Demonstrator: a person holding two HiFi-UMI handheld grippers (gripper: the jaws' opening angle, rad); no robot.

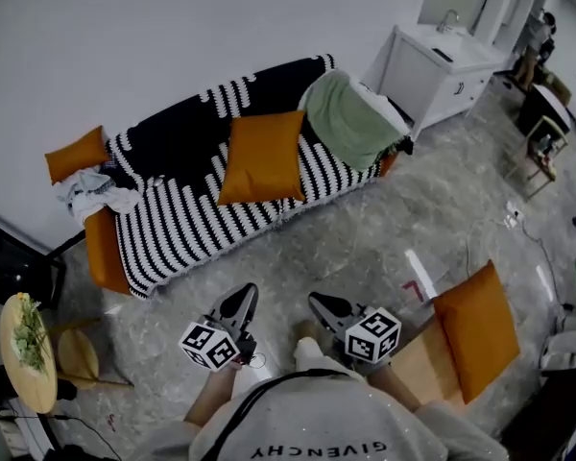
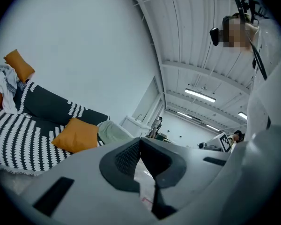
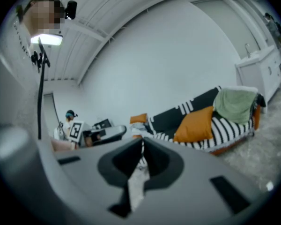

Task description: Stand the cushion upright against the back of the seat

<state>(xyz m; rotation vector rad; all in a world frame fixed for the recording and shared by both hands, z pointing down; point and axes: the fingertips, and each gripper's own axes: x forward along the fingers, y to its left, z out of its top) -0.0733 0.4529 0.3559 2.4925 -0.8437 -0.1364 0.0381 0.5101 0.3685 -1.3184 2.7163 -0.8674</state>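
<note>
An orange cushion (image 1: 262, 157) stands tilted against the backrest of the sofa (image 1: 187, 224), which wears a black-and-white striped cover. The same cushion (image 2: 77, 135) shows in the left gripper view, and the right gripper view has it as well (image 3: 195, 124). Both grippers hover over the marble floor in front of the sofa, well short of it. My left gripper (image 1: 240, 303) is shut and holds nothing, its jaws (image 2: 140, 143) pointing level. My right gripper (image 1: 324, 306) is also shut and empty, aimed toward the sofa (image 3: 143, 143).
A green blanket (image 1: 350, 118) drapes the sofa's right end, white clothes (image 1: 96, 192) and a second orange cushion (image 1: 77, 154) lie at its left end. A chair with an orange cushion (image 1: 480, 329) stands to the right, a round side table (image 1: 27, 349) to the left, a white cabinet (image 1: 432, 65) behind.
</note>
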